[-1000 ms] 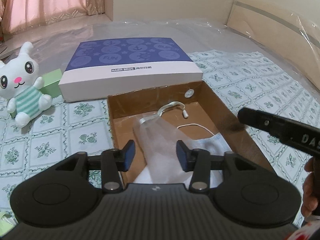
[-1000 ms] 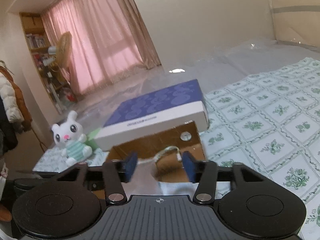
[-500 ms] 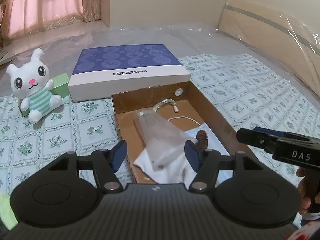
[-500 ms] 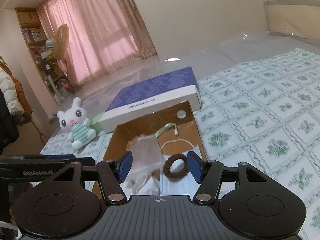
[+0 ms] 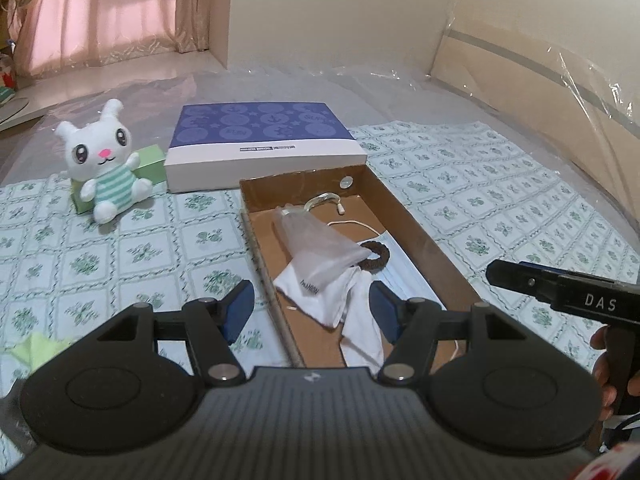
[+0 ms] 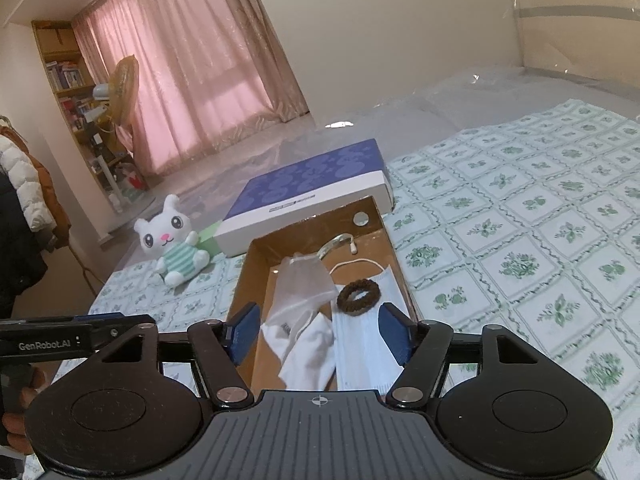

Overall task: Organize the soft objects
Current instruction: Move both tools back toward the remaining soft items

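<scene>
We hold both grippers over the near end of the open brown cardboard box (image 5: 404, 220), and neither carries anything. The left gripper (image 5: 312, 312) stands wide; the right gripper (image 6: 320, 334) has just been opening further, with nothing pressed between its pads. Inside the box lie a frosted translucent pouch (image 5: 316, 246), a white folded cloth (image 5: 320, 292), a pale blue pleated face mask (image 6: 360, 344) and a dark brown scrunchie (image 6: 358, 297) resting on the mask. Left of the box and well apart from it, a white plush rabbit in a green striped shirt (image 5: 106, 164) sits on the bedspread, seemingly the next soft thing to bring in. We would judge it best to approach it from above, close on its striped body rather than an ear, and set it in the box's bare far end.
</scene>
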Available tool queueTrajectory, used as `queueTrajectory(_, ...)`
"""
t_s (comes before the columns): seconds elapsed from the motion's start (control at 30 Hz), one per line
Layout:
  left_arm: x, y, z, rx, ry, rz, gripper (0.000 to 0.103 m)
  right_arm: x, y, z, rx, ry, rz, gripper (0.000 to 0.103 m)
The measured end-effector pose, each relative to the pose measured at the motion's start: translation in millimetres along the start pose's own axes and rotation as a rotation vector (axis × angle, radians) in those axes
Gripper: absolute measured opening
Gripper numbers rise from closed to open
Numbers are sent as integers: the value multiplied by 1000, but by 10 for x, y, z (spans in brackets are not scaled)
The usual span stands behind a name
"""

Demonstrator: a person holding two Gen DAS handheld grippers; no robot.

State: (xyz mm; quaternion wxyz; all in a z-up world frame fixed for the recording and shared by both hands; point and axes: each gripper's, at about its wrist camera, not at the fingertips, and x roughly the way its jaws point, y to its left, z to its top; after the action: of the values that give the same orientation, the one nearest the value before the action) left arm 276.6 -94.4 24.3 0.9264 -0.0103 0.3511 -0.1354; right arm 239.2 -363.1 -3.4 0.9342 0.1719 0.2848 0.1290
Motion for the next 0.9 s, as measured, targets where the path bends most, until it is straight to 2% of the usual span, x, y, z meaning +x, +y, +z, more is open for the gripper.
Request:
queueTrajectory(0.33, -569, 167, -324, -35, -23, 32, 61, -323, 259, -217, -34, 22, -6, 67)
queueTrajectory(0.9, -1351, 576, -894, -107, -41, 127, 61, -570, 735, -595, -97, 72, 74, 67)
